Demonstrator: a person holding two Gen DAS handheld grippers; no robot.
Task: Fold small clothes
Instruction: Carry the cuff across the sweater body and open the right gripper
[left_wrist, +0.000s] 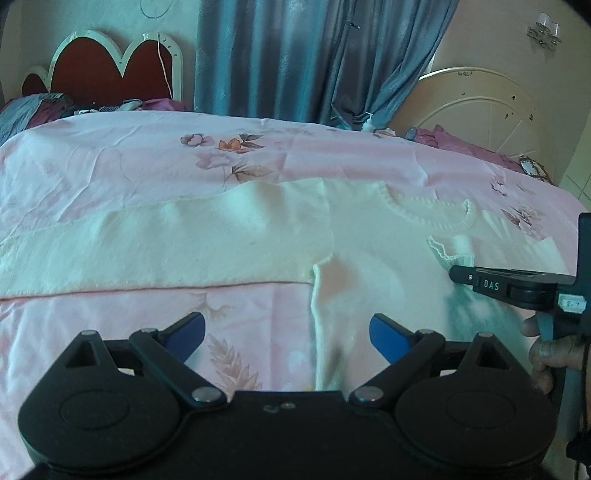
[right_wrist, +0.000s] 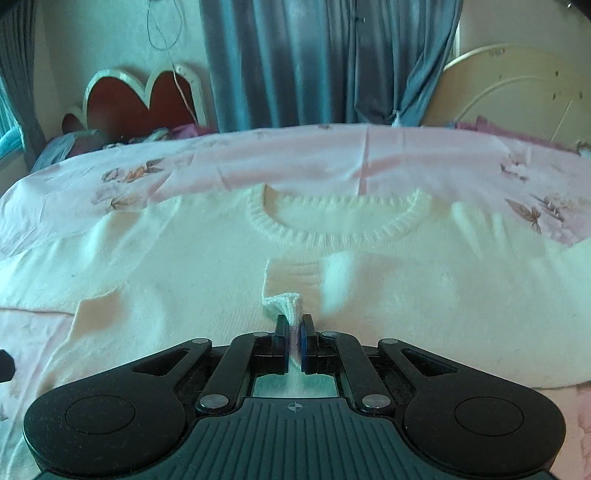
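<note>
Sweater (right_wrist: 229, 258) spread front-up on the pink floral bedspread (right_wrist: 314, 158), ribbed neckline at the far side.

One sleeve cuff (right_wrist: 284, 301) is folded in over the chest, pinched between the clenched jaws of the right gripper (right_wrist: 294, 332). The left gripper (left_wrist: 287, 334) hovers with jaws released above the sweater's side edge, its other sleeve lying stretched out flat on the bed.
</note>
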